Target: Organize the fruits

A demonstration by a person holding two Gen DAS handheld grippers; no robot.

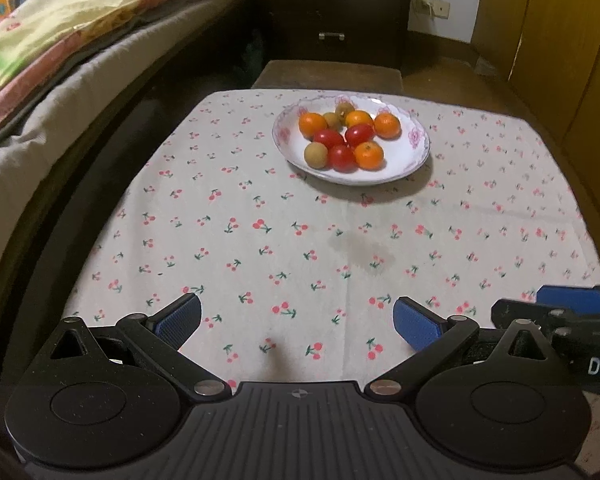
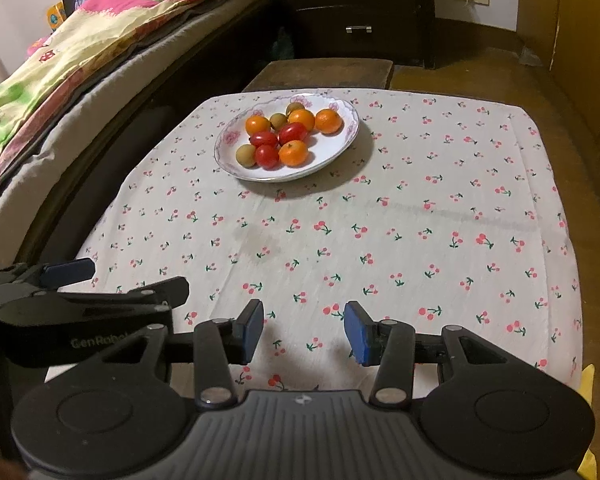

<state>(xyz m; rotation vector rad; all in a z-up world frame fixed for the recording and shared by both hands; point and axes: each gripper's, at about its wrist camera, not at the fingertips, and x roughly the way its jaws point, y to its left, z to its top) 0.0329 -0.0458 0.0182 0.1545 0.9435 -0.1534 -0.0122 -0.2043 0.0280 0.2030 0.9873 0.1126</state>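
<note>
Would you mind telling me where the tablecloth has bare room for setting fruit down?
The cherry-print tablecloth is bare between the plate and both tools, and all along its right side. The only crowded spot is the plate itself, packed with oranges, red tomatoes and small brown fruits.

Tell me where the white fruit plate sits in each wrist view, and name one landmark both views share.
Left wrist view: the plate sits upper centre, slightly right, on the far part of the cherry-print cloth.
Right wrist view: the plate sits upper centre, slightly left, near the cloth's far edge.
Shared landmark: the dark drawer cabinet behind the table.
</note>
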